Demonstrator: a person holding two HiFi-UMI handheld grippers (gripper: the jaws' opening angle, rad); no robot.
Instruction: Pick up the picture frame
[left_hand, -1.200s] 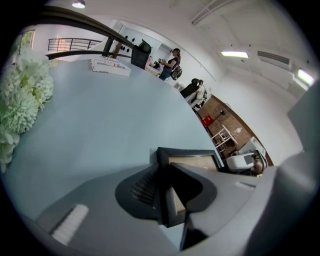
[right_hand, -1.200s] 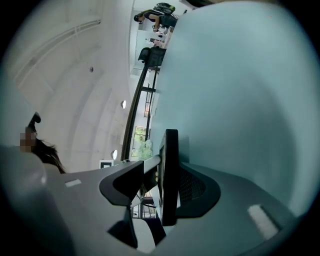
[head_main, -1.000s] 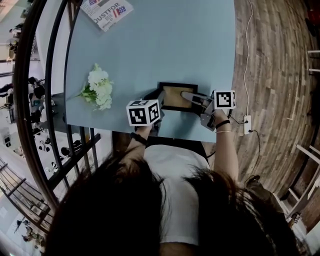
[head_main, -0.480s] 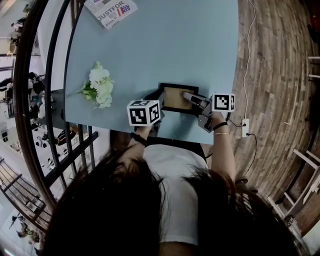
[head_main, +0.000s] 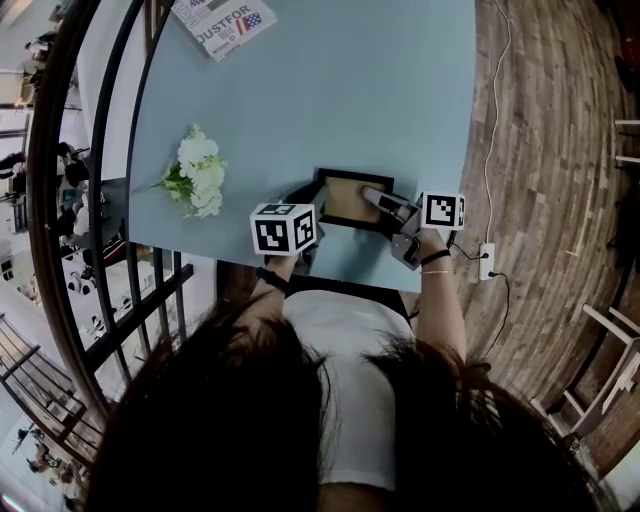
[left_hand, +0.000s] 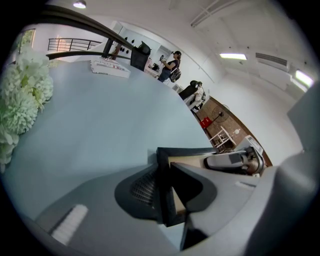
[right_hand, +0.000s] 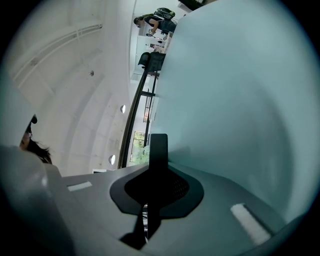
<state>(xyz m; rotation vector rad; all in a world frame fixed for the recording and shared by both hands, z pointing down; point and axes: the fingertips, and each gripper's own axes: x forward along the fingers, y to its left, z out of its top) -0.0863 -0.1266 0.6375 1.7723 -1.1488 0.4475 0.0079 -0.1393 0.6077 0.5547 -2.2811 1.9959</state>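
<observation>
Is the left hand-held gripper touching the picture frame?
Touching. The left gripper view shows the left hand-held gripper with both jaws pressed against the corner of the frame.

You are getting soft, even light on the table, with fisheye bending the head view's edges. Ceiling lights are glaring white in the left gripper view; both gripper views are blurring up close and blackening at the corners.

Head view looks steeply down over the surface from its near edge; both gripper views skim it closely, sharing the frame.
</observation>
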